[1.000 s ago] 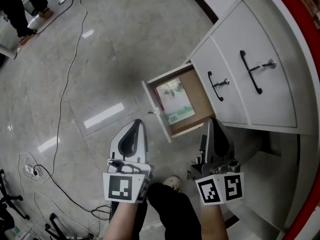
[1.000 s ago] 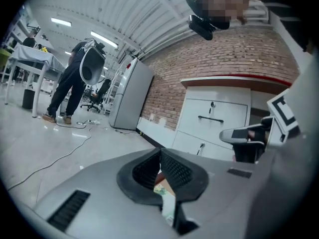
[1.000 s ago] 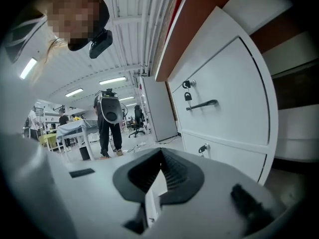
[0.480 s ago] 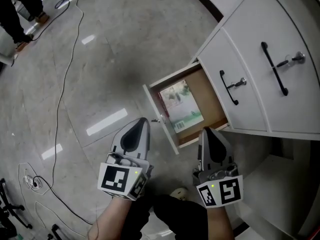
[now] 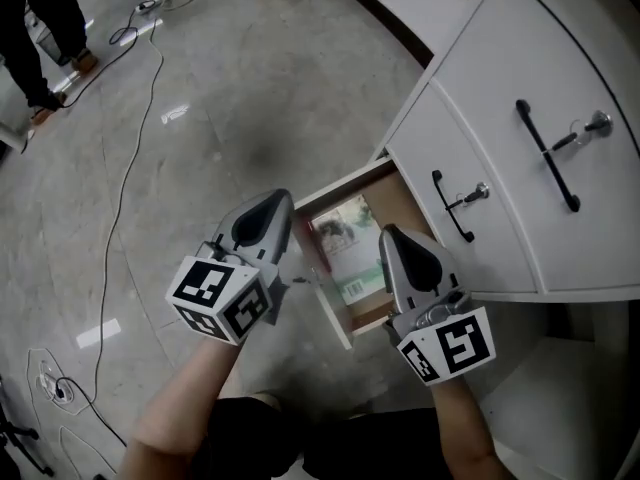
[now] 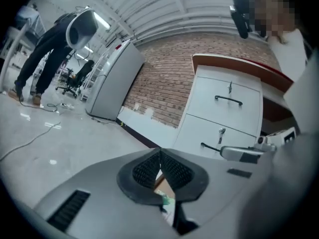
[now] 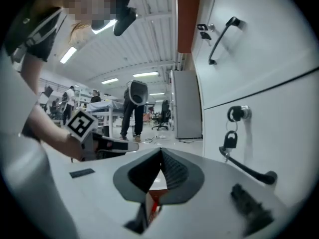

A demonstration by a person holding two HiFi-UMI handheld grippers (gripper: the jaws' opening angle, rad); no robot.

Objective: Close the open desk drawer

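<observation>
White desk drawer (image 5: pixel 338 320), open, book (image 5: pixel 345 236) inside, just ahead of both tools. Left gripper (image 5: pixel 280 200), right gripper (image 5: pixel 388 234): jaws closed together, nothing held.

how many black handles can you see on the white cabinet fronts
2: a long handle on the upper front, a shorter handle on the front below. The open drawer may hide its own behind the left gripper.

The left gripper (image 5: pixel 281 206) and the right gripper (image 5: pixel 392 236) are held forward side by side, carried on the outstretched left forearm (image 5: pixel 185 403) and right forearm (image 5: pixel 468 430). Both pairs of jaws are pressed together, with nothing gripped between them.
</observation>
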